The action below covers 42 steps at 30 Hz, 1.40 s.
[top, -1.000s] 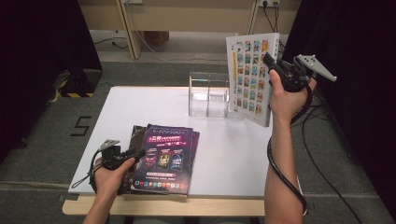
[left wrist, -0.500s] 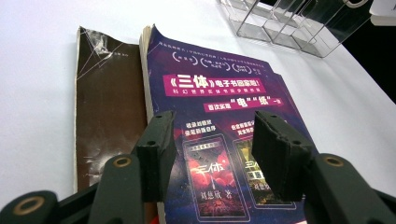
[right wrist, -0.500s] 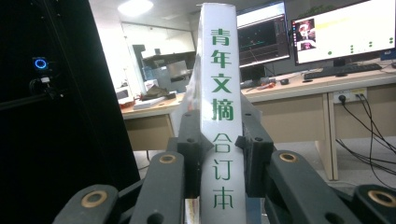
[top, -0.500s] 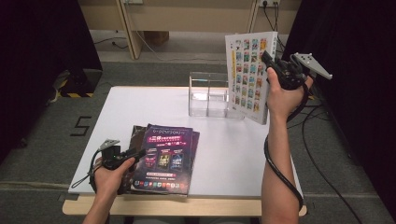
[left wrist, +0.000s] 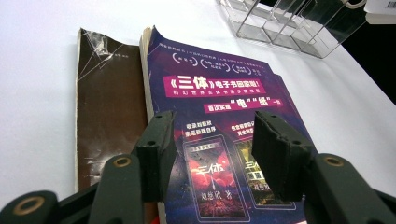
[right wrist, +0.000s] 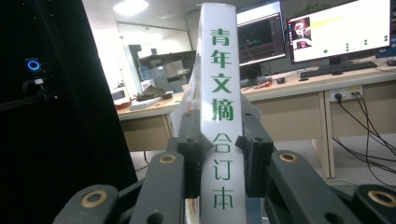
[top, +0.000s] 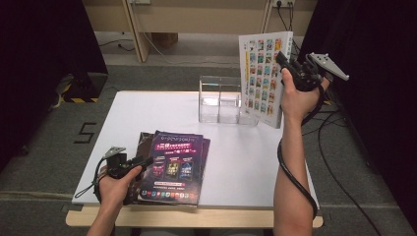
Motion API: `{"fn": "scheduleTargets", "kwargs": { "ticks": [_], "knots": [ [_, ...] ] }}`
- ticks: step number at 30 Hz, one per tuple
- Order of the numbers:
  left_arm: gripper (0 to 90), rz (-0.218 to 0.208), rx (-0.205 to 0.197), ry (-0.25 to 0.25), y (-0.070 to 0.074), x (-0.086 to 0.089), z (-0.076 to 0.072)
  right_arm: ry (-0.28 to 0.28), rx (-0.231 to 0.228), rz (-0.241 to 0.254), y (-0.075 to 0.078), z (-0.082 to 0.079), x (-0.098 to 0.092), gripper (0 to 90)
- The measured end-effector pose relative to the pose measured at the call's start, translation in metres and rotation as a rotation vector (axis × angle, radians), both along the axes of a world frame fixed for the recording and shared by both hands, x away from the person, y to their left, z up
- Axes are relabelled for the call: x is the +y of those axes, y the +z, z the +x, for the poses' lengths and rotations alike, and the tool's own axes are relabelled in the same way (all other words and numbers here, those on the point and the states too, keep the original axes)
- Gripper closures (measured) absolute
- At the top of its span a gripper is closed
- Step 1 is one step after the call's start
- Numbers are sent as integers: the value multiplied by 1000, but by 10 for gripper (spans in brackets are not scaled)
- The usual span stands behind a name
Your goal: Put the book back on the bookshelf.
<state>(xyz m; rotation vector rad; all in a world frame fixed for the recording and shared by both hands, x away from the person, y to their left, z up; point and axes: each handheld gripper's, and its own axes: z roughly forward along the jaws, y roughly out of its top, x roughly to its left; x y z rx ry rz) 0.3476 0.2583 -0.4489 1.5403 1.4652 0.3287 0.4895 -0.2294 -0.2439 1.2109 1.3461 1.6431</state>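
Note:
My right gripper (top: pixel 291 67) is shut on the spine of a thick white book (top: pixel 260 73) and holds it upright in the air, just right of the clear acrylic holder (top: pixel 220 101). In the right gripper view the white spine (right wrist: pixel 222 70) with green characters stands between the two jaws of my right gripper (right wrist: pixel 223 140). A purple-covered book (top: pixel 174 164) lies on a worn brown book (top: pixel 143 142) at the table's front left. My left gripper (top: pixel 140 162) rests at their left edge. In its own view the left gripper (left wrist: pixel 212 126) is open just above the purple cover (left wrist: pixel 219 93), with the brown book (left wrist: pixel 105 107) beside it.
The white table (top: pixel 147 108) carries the acrylic holder (left wrist: pixel 289 23) at its back middle, with several upright compartments. Cables (top: pixel 339 162) trail over the floor to the right. Dark curtains (top: pixel 44 59) flank both sides. Desks with monitors (right wrist: pixel 336 32) stand far behind.
The right gripper and the white book have drifted slightly up and to the left. The left gripper and the stacked books have not moved.

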Motion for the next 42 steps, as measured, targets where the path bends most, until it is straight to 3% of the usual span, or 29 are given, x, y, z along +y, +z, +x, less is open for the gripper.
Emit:
{"fn": "scheduleTargets", "kwargs": {
  "ticks": [20,28,34,42],
  "knots": [
    [484,-1,4,-2,0,1,0,-28,34,-2,-19,20,-2,742],
    [484,-3,6,0,-1,1,1,-43,37,3,-20,23,-5,742],
    [484,-3,6,-6,-1,-1,1,-25,26,15,-16,17,0,742],
    [484,-4,8,-3,-1,0,1,2,31,34,-18,22,-1,742]
  ]
}}
